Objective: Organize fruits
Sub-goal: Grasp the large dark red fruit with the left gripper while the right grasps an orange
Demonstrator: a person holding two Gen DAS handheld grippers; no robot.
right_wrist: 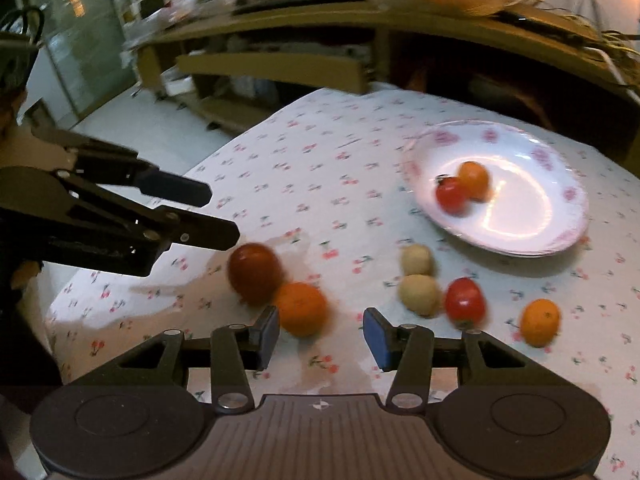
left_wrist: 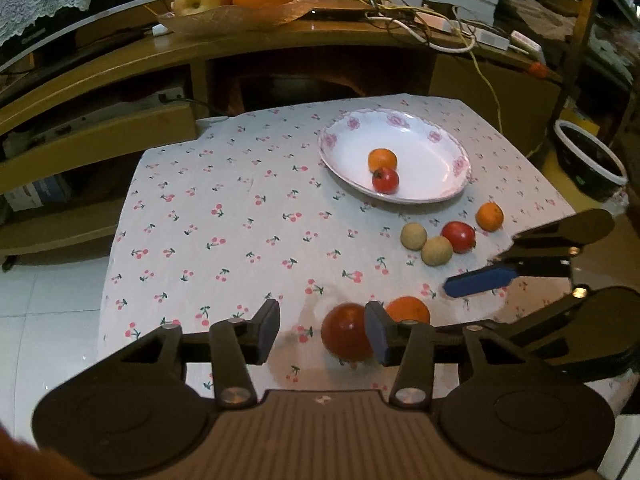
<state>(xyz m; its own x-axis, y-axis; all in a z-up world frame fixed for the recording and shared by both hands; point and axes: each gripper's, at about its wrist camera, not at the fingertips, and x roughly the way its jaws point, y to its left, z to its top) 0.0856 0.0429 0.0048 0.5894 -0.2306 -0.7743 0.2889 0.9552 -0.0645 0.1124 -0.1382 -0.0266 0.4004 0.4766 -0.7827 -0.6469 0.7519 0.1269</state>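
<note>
A white flowered plate point(left_wrist: 424, 152) point(right_wrist: 520, 212) on the cherry-print cloth holds a small orange point(left_wrist: 383, 159) and a small red fruit point(left_wrist: 385, 180). Loose on the cloth lie two beige fruits point(left_wrist: 414, 236) point(left_wrist: 437, 251), a red one point(left_wrist: 459, 236) and an orange point(left_wrist: 489, 217). Nearer, a bigger red fruit point(left_wrist: 344, 334) point(right_wrist: 256, 274) touches an orange point(left_wrist: 408, 310) point(right_wrist: 302, 308). My left gripper point(left_wrist: 322, 332) point(right_wrist: 218, 216) is open above the red fruit, not gripping it. My right gripper point(right_wrist: 322, 338) is open, its left finger beside the orange.
Behind the table a wooden desk point(left_wrist: 280, 40) carries a glass bowl of large fruit point(left_wrist: 236, 8) and tangled cables point(left_wrist: 420, 20). A black-and-white basin point(left_wrist: 592, 160) sits on the floor at right. White floor tiles point(left_wrist: 48, 300) lie past the cloth's left edge.
</note>
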